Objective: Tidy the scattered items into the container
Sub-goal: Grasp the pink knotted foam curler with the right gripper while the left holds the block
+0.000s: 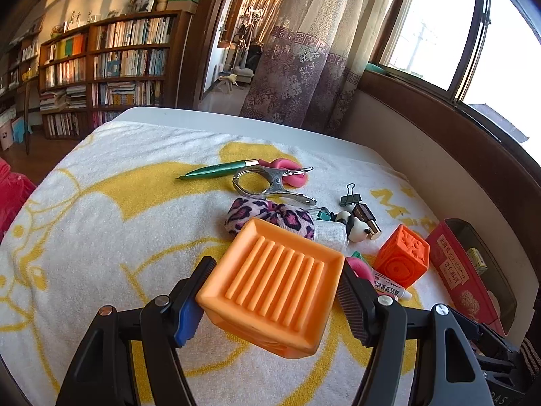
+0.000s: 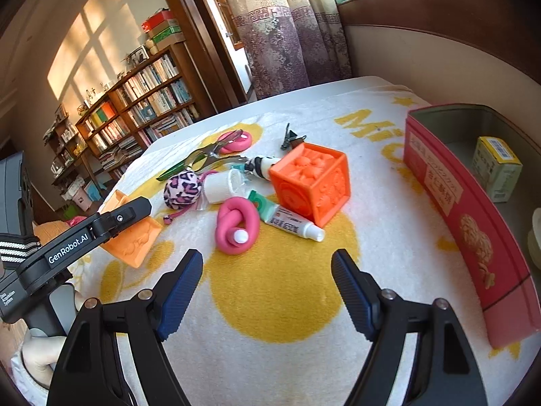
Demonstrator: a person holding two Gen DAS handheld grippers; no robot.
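My left gripper is shut on a pale orange soft block with a ribbed top face, and the block is lifted off the towel. In the right wrist view the same block shows at the left behind the left gripper's body. My right gripper hangs open over a yellow patch of the towel with nothing between its fingers. The red tin stands open at the right and holds a small yellow-green box. In the left wrist view the tin is at the far right.
Scattered on the towel are a darker orange cube, a pink foam loop, a small tube, a leopard-print ball, a metal clamp, a green pen and a binder clip. A wall and window sill run behind.
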